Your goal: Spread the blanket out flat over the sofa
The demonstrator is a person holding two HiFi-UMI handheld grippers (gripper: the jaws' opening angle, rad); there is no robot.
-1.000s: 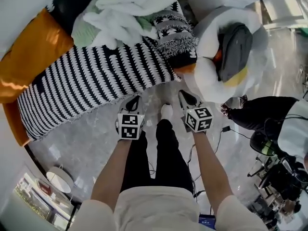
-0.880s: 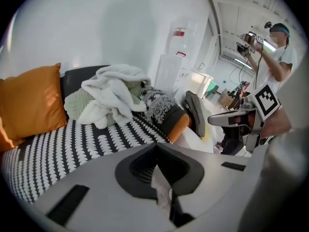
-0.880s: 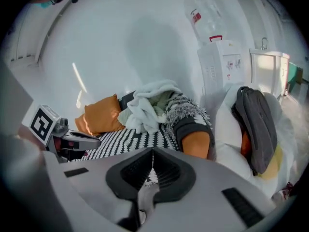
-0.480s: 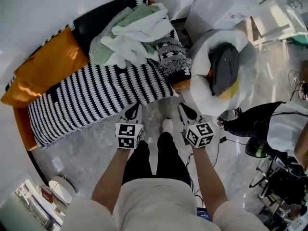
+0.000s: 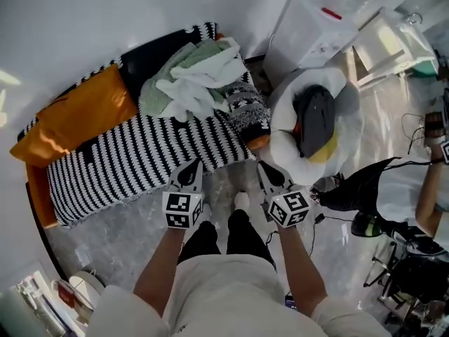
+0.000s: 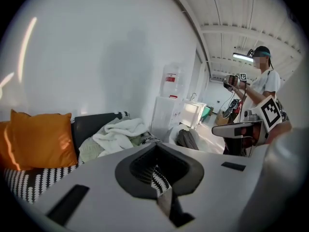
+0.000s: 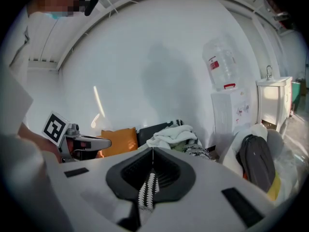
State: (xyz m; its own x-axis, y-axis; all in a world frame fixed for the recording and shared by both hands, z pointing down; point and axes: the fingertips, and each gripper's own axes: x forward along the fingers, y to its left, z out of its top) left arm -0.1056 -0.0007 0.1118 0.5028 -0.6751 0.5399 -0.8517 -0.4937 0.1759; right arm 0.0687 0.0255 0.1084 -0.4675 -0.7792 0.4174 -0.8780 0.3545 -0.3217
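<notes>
Blanket (image 5: pixel 140 156), the black-and-white striped one, is draped over the sofa (image 5: pixel 36 202) seat, with an orange cushion (image 5: pixel 77 114) at the far left and a heap of pale throws (image 5: pixel 193 83) at the far right. Left gripper (image 5: pixel 191 166) and right gripper (image 5: pixel 264 167) both have their jaws pinched tight on its near edge, side by side towards the right corner

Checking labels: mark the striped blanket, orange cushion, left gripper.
striped blanket (image 5: pixel 140 161), head view, middle of the spread part.
orange cushion (image 5: pixel 77 118), head view, centre of its face.
left gripper (image 5: pixel 190 168), head view, between its jaw tips.
</notes>
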